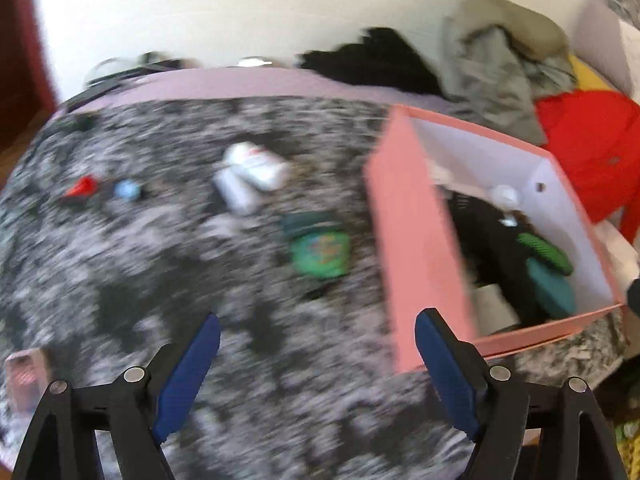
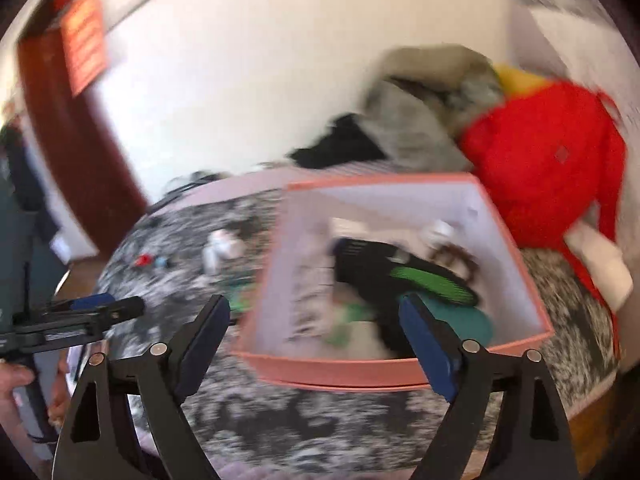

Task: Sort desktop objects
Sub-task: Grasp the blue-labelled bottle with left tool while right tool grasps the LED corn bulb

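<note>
A pink box with white inner walls stands on a speckled grey cloth and holds a black-and-green item and other things. On the cloth left of it lie a green round item, white bottles, a small blue thing and a red thing. My left gripper is open and empty above the cloth, left of the box. My right gripper is open and empty over the box's near rim. The left gripper also shows in the right wrist view.
Clothes are piled behind the box: black, grey-green and red. A pink phone-like item lies at the cloth's near left. A white wall stands behind; a brown door is at the left. Both views are motion-blurred.
</note>
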